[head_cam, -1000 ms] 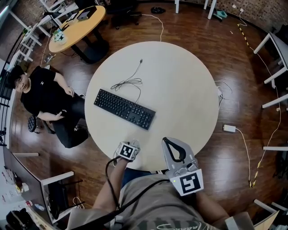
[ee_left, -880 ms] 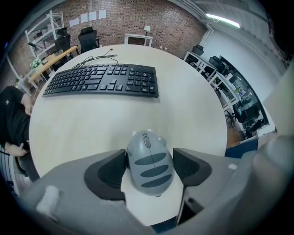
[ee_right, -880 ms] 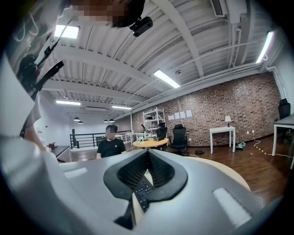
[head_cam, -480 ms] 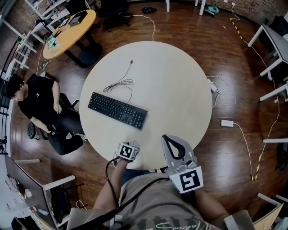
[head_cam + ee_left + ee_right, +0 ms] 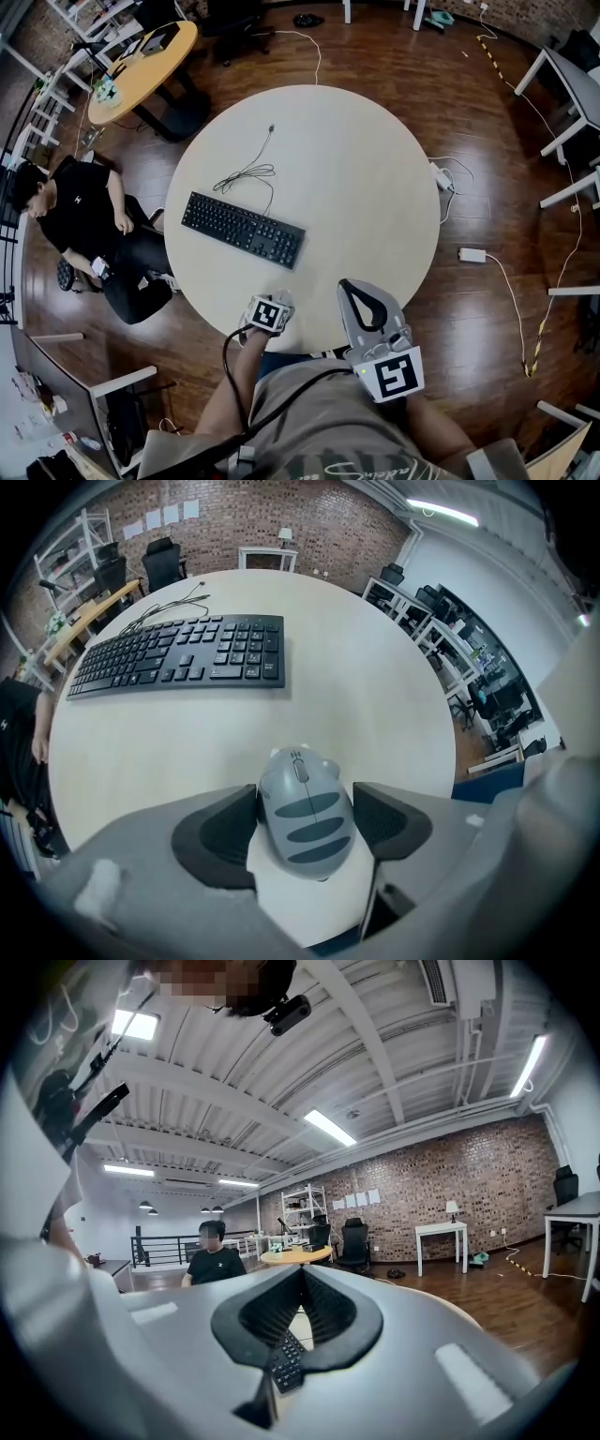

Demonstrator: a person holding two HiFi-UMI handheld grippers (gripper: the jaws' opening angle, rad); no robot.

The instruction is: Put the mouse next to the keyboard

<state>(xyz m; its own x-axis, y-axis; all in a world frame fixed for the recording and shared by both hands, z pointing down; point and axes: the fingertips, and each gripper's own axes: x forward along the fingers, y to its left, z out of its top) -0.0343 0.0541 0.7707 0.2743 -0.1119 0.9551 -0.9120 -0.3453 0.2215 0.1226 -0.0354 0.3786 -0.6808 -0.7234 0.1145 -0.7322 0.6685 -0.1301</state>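
over the last second the whole bench (image 5: 356, 178) has slid up and to the left in the head view, and the keyboard (image 5: 244, 230) with it; that looks like the wearer's head turning, since both grippers sit almost where they were.

head view: the left gripper (image 5: 268, 313) hangs over the near edge of the bench and the right gripper (image 5: 360, 302) is just beside it on the same edge. the keyboard lies slantwise toward the left edge, well apart from both, its cable (image 5: 253, 172) trailing to the far side. a seated person (image 5: 80, 220) is off the bench to the left.

left gripper view: the jaws are clamped on the grey striped mouse (image 5: 307, 813), one pad on each flank, its nose toward the keyboard. gripping it by the sides should keep it level for setting down. it sits at the near edge, the carry not yet made.

right gripper view: the jaws are together on nothing, tilted up toward the room. i'd say it is simply kept out of the way.
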